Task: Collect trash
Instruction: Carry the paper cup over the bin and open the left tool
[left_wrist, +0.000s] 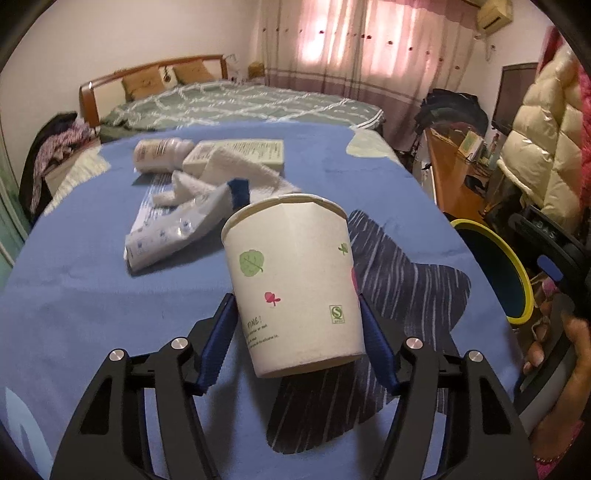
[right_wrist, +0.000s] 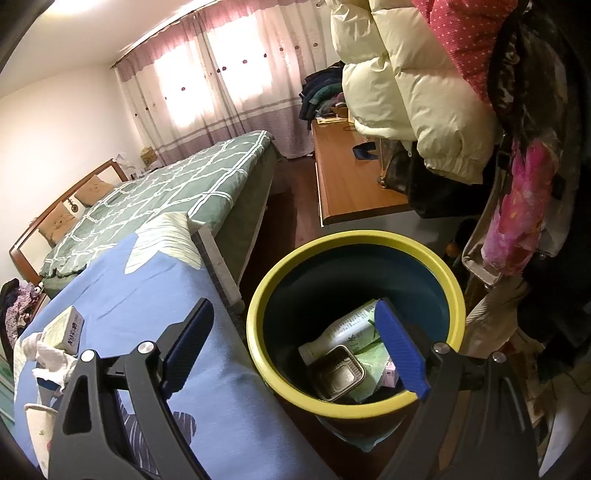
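On blue bedspread: left gripper clamps paper cup; next, carry to bin at 3 o'clock; right gripper gapes empty above it.

- so I'm working over a bench covered with a blue sheet with dark striped star shapes
- on it: paper cup, tilted
- behind that, a crumpled plastic wrapper, white cloth, flat box and a white bottle on its side
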